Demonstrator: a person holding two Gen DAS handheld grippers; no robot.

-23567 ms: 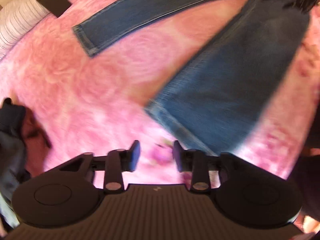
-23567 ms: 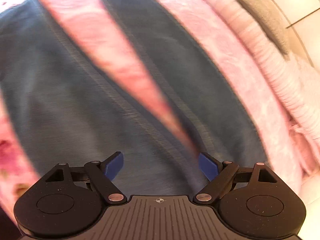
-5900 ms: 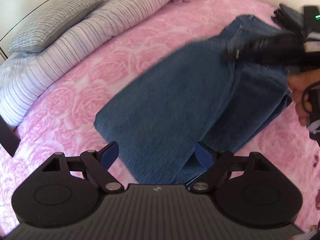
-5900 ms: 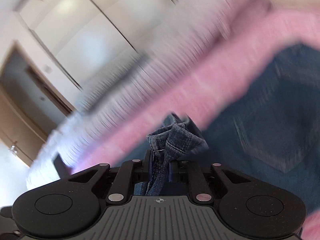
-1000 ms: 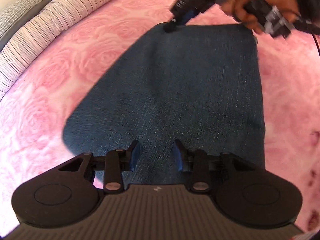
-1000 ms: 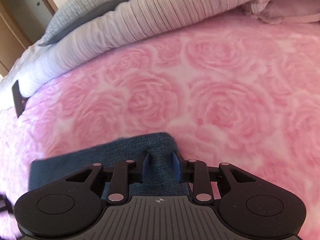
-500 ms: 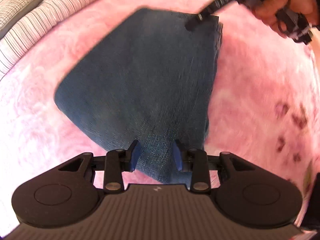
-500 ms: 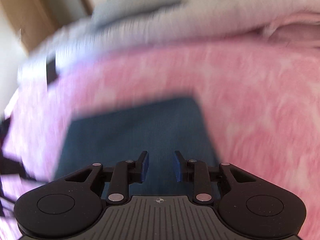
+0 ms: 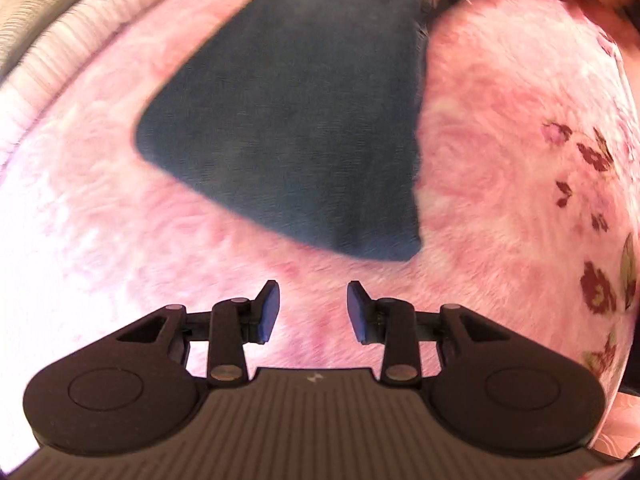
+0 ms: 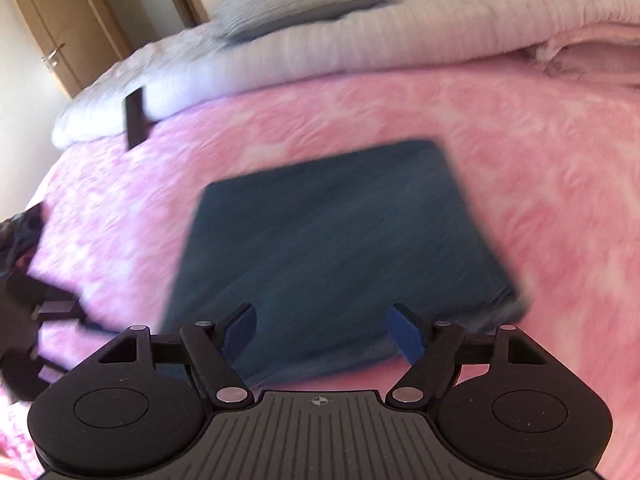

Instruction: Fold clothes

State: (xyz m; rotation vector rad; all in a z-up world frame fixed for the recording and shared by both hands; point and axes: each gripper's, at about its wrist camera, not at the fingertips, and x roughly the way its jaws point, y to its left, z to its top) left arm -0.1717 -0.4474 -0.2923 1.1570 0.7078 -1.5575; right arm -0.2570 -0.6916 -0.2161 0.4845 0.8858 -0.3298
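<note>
Your left gripper [image 9: 312, 312] hangs over bare pink blanket [image 9: 500, 184], its fingers partly apart with nothing between them; the folded jeans [image 9: 296, 120] lie flat just ahead, clear of the tips. Only this view shows the dark floral print [image 9: 600, 288] along the blanket's right edge. Your right gripper [image 10: 320, 334] has its jaws opening, wide apart above the jeans' near edge, gripping nothing. Only its view shows the striped duvet [image 10: 360, 44], the grey pillow [image 10: 304, 0], a dark flat object [image 10: 135, 122] and the wooden door [image 10: 60, 32]. Both views are motion-blurred.
</note>
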